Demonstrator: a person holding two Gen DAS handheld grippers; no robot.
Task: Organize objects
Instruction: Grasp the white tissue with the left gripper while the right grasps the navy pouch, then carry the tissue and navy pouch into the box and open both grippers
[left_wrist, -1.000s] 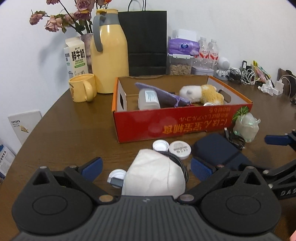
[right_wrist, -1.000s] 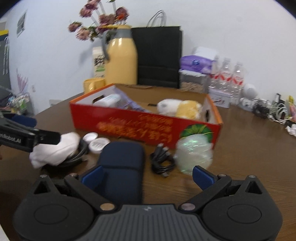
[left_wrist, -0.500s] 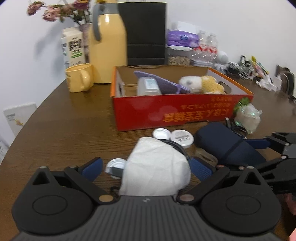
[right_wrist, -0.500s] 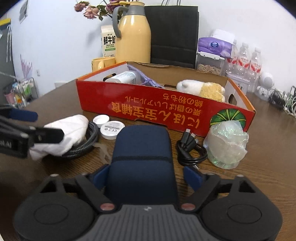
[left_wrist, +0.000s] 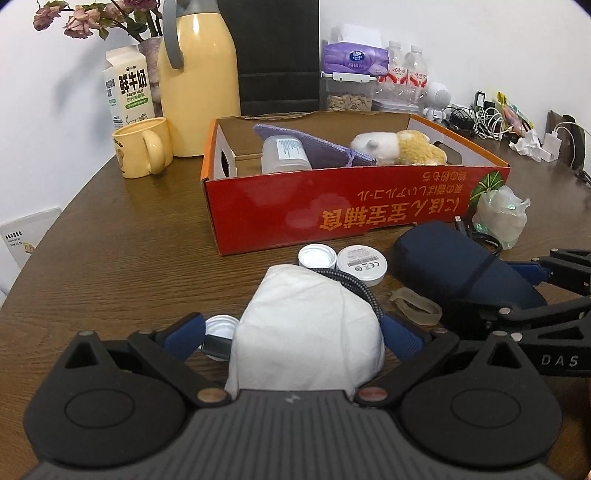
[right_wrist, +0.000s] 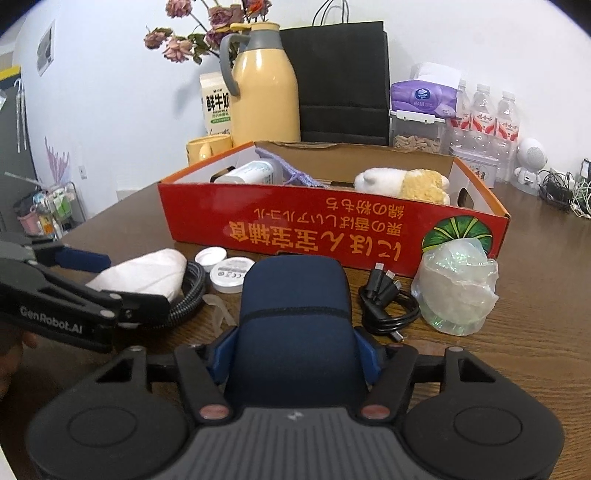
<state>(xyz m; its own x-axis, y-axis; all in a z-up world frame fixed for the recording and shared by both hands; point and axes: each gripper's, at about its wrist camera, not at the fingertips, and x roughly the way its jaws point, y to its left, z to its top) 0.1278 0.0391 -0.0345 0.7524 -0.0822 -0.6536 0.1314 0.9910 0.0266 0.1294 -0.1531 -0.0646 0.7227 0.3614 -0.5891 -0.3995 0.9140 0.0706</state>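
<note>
A red cardboard box (left_wrist: 354, 214) (right_wrist: 332, 236) sits mid-table holding a plush toy (left_wrist: 399, 147), a purple pouch and a white bottle. My left gripper (left_wrist: 295, 336) straddles a white cloth bundle (left_wrist: 306, 332) lying on a coiled braided cable; its pads stand close to the bundle but contact is unclear. My right gripper (right_wrist: 295, 350) is shut on a navy blue case (right_wrist: 295, 317), which rests on the table in front of the box. The case also shows in the left wrist view (left_wrist: 454, 266).
Before the box lie white caps (left_wrist: 317, 256), a round white disc (left_wrist: 362, 263), a black cable (right_wrist: 388, 302), a clear rubber band (left_wrist: 415, 305) and a crumpled plastic wrap (right_wrist: 458, 288). A yellow thermos (left_wrist: 199, 81), mug, milk carton, black bag and bottles stand behind.
Both grippers moved forward over their objects. The right jaws closed onto the navy case; the left jaws narrowed around the white bundle.
</note>
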